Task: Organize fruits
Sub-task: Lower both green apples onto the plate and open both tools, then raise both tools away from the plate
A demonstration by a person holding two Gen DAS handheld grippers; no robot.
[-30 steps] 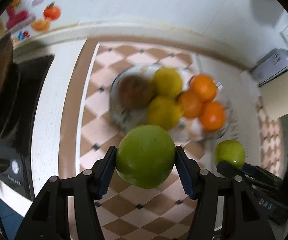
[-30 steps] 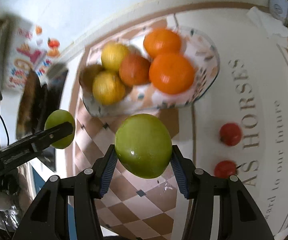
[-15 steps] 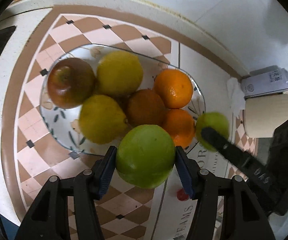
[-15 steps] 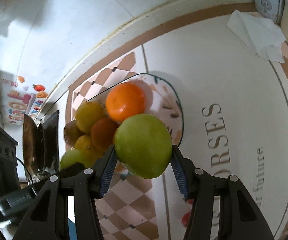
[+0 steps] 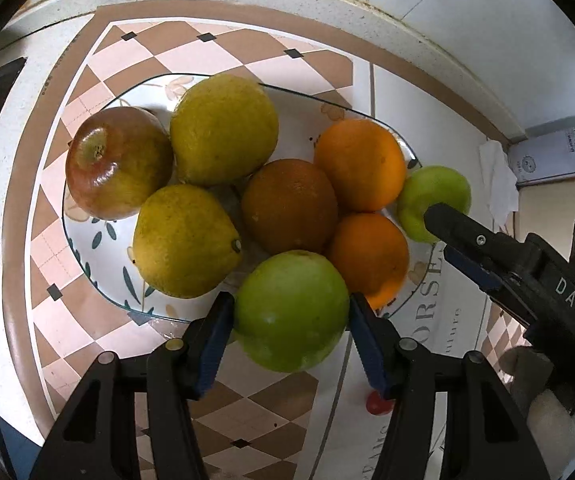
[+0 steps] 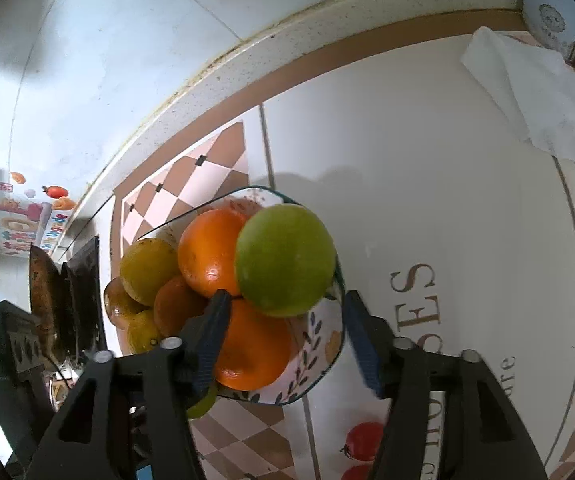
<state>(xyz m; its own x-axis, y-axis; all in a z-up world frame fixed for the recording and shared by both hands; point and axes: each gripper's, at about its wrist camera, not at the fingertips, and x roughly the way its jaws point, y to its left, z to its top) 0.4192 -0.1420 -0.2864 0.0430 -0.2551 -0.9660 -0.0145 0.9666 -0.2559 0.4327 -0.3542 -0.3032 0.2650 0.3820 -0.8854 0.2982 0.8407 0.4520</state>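
A patterned glass plate holds a red-green apple, two yellow lemons, and three oranges. My left gripper is shut on a green apple at the plate's near rim. In the right wrist view my right gripper is open; a second green apple sits just beyond its fingers, on the oranges at the plate's right edge. That apple also shows in the left wrist view.
The plate rests on a checkered mat on a white counter against a wall. Small red tomatoes lie near the right gripper. A crumpled tissue and a box stand at the right. A dark pan and stove are at the left.
Both grippers moved in over the plate. My right gripper's jaws opened and its green apple now rests at the plate's right edge. The left gripper still holds its apple.
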